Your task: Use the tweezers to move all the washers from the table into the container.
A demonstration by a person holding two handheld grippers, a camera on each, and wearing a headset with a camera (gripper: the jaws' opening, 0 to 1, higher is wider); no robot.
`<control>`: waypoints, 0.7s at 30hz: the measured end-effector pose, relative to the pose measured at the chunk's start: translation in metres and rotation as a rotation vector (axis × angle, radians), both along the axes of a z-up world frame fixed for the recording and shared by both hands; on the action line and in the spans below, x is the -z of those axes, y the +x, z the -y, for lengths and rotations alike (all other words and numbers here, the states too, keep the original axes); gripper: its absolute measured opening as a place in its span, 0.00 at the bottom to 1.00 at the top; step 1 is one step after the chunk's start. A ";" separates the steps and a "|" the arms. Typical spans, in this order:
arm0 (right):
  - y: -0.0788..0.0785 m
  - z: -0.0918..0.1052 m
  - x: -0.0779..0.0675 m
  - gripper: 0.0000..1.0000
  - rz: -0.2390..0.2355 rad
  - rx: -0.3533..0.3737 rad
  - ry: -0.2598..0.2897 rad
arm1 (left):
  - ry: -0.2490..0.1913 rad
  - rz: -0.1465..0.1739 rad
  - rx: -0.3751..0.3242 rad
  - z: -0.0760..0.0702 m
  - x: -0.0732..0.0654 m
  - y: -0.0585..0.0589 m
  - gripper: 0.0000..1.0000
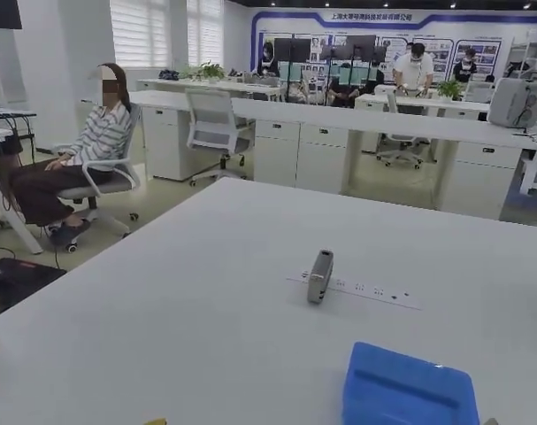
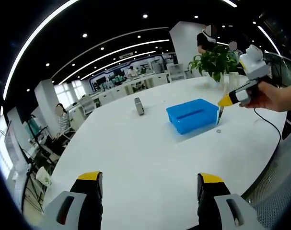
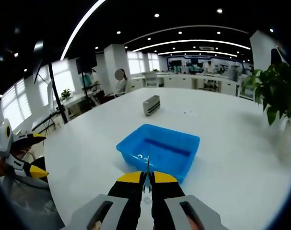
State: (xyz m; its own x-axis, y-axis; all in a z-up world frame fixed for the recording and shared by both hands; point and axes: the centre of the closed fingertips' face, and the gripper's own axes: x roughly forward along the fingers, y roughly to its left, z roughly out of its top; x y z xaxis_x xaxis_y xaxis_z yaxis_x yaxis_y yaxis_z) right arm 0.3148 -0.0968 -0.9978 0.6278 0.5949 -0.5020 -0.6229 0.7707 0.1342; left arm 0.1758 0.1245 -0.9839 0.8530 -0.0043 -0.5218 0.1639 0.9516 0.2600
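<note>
Beside container [image 2: 193, 115] edge — tweezers [image 2: 220, 114] over washer [image 2: 218, 130].

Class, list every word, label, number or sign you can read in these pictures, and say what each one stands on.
Blue banner strip on the far wall: a line of white Chinese characters, too small and blurred to read.
Display boards beneath it: print too small to read.
Blue plastic container, grey box-shaped device, right gripper shut on thin metal tweezers: no lettering visible.
</note>
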 end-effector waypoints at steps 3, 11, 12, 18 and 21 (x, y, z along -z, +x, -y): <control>-0.002 -0.001 0.008 0.02 -0.009 -0.005 -0.021 | 0.001 0.001 -0.001 0.000 0.000 0.000 0.82; -0.004 0.001 0.019 0.02 -0.024 -0.004 -0.050 | 0.002 -0.002 -0.003 0.000 0.000 0.000 0.82; -0.004 0.000 0.020 0.03 -0.026 -0.006 -0.054 | 0.002 -0.003 -0.002 0.000 0.001 0.000 0.82; -0.002 0.000 0.024 0.02 -0.019 -0.007 -0.075 | 0.004 -0.006 -0.005 -0.001 0.001 0.000 0.82; -0.003 -0.001 0.026 0.03 -0.016 -0.020 -0.095 | 0.004 -0.006 -0.011 -0.002 0.001 0.000 0.82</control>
